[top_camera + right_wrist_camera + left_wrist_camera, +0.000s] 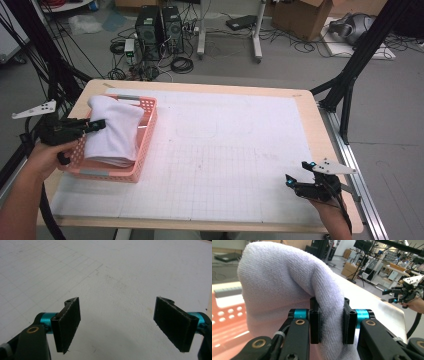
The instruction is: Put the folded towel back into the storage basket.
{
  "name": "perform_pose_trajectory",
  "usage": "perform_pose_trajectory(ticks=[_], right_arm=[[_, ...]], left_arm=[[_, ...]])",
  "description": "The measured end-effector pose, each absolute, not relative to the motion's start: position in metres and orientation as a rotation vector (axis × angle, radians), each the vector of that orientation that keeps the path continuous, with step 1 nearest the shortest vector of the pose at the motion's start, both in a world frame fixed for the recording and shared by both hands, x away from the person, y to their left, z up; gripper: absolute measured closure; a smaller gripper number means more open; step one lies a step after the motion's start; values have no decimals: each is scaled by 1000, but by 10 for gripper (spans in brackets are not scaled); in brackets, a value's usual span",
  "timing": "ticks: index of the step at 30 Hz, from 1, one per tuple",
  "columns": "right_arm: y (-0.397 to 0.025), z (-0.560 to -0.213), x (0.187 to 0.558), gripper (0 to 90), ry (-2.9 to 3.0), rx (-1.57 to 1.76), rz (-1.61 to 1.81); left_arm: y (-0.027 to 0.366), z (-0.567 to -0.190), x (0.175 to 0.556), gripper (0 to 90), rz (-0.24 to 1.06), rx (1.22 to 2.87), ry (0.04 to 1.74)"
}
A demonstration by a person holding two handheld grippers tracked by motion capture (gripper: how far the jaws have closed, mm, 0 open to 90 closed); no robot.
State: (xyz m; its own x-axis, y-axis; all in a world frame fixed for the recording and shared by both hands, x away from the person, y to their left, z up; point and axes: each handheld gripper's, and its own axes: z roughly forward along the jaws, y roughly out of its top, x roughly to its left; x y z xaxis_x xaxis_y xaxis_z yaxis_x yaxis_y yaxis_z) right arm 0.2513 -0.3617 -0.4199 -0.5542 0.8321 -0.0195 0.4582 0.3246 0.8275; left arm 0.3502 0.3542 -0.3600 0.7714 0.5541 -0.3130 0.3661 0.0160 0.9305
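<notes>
While the table (300, 115) with its white gridded mat (225, 165) lies mostly bare, the work sits at its left edge — one pink basket (145, 150) with one white towel (112, 132) in it. The towel rises out of the basket in a tall fold and drapes down inside it, its long axis running from the far end of the basket toward the person.

The left hand-held gripper (97, 125) comes at the towel from the left, over the basket's side wall, and is closed on a thick fold of the cloth; in the left gripper view the towel (287, 290) is pinched between both black pads (315, 326), with the bulk of it humped up and away beyond the jaws. So the towel lies straight ahead of this gripper and already in its hold, and the likely next move is a lift up and to the right, over the basket's rim onto the mat.

The right hand-held gripper (300, 181) is well apart, near the table's front right corner, empty and spread wide — its view shows the two pads (68, 322) far from each other over bare mat. The left hand is by far the nearer.

Count: one table, one mat, one basket, one towel, two grippers.
</notes>
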Motion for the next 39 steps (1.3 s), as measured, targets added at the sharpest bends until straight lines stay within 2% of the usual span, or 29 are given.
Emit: perform_pose_trajectory(ticks=[6,12,15,16,18,19,28,29,31,33,39], right_arm=[[-361,-422,252,205,2161,1140,1105],[-362,-424,253,205,2164,1137,1099],[-362,-425,252,206,2167,1140,1095],[-362,-425,252,205,2166,1140,1095],[-363,-424,252,205,2166,1137,1095],[-363,-424,252,206,2166,1135,1095],[-362,-424,252,205,2165,1137,1099],[-363,-424,252,205,2163,1139,1103],[-364,-424,252,205,2158,1141,1103],[-364,-424,252,205,2159,1142,1102],[-361,-422,252,205,2163,1132,1109]], left_arm=[[351,-364,355,721,149,1607,761],[351,-368,360,676,135,1647,874],[352,-367,362,597,130,1656,940],[352,-367,362,546,130,1656,940],[355,-367,364,419,136,1656,1075],[357,-366,364,393,145,1657,1105],[367,-358,362,378,296,1635,1248],[366,-353,360,376,374,1624,1263],[366,-344,356,376,430,1580,1269],[364,-337,353,375,480,1621,1263],[352,-346,351,381,479,1781,1326]])
